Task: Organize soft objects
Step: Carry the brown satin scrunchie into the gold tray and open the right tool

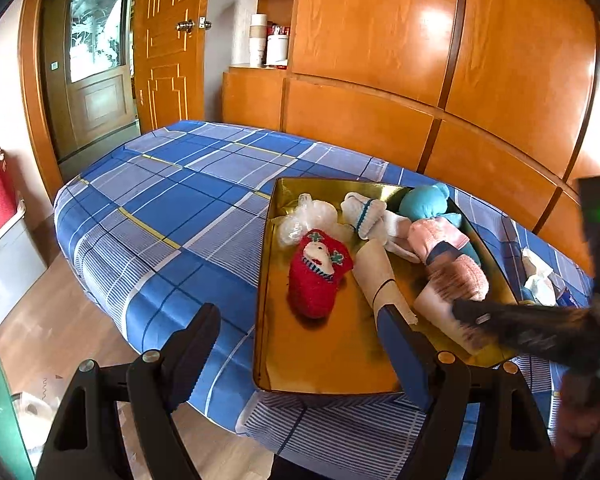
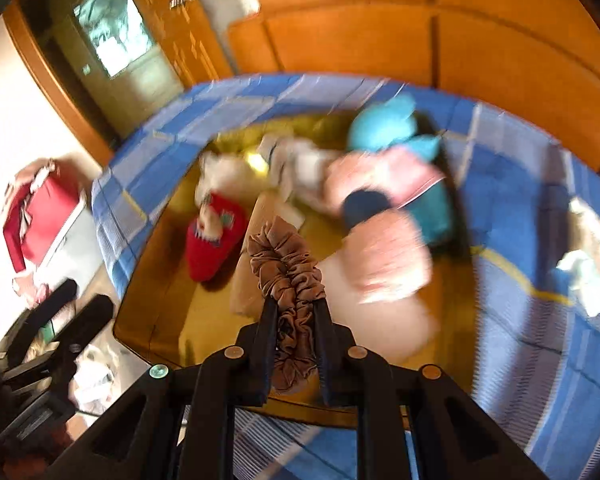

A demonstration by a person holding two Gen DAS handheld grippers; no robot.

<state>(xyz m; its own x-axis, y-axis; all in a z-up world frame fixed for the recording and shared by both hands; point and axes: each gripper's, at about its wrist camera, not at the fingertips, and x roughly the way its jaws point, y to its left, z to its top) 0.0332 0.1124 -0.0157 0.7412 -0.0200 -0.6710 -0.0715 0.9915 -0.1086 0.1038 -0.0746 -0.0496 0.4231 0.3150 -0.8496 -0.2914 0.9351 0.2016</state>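
Brown scrunchie [image 2: 290,280] pinched in right hand-held gripper [image 2: 294,304] above gold tray [image 2: 156,300].

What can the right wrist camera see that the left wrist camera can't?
Only the right wrist view shows the brown scrunchie pinched in the right tool. Only the left wrist view shows the white containers on the wooden shelf. Both show the gold tray, red sock, blue stuffed toy and plaid bedsheet.
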